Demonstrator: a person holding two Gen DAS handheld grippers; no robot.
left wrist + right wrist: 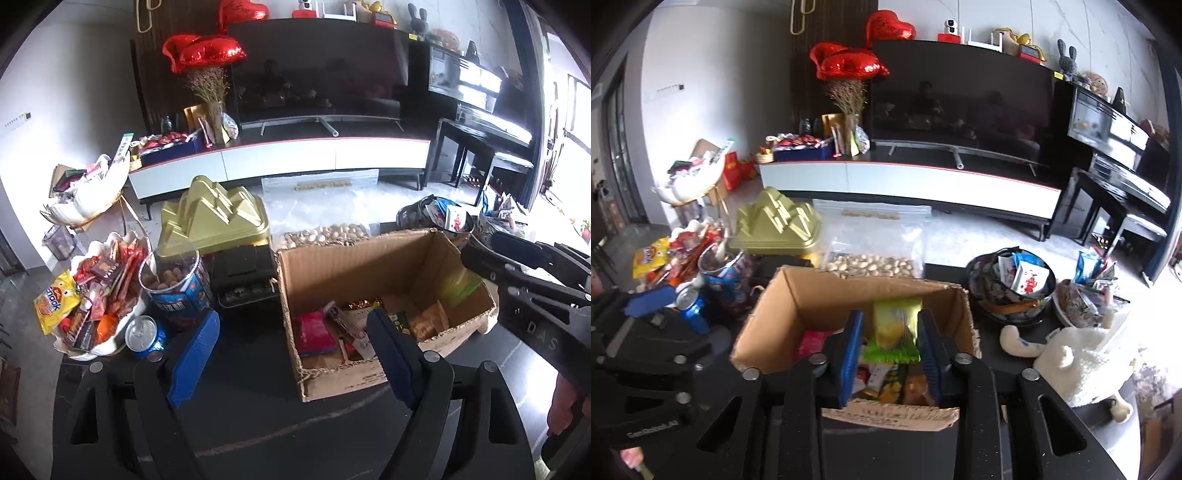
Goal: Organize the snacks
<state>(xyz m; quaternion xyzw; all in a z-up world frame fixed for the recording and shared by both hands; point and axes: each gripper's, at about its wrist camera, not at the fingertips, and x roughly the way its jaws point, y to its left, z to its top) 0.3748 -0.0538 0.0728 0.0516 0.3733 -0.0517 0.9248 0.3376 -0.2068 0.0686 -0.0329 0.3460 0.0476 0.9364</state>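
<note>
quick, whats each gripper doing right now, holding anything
left gripper: open, nothing between its fingers.
right gripper: open over the cardboard box; green-yellow snack packet sits between the fingers, apparently released.

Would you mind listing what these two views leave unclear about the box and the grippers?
- Right wrist view: whether the right gripper touches the yellow-green packet between its fingers; the edges overlap.
- Right wrist view: snacks in the near part of the cardboard box, hidden by the fingers.
- Left wrist view: the far inner corner of the box, in shadow.
- Left wrist view: print on the red packet, blurred.
</note>
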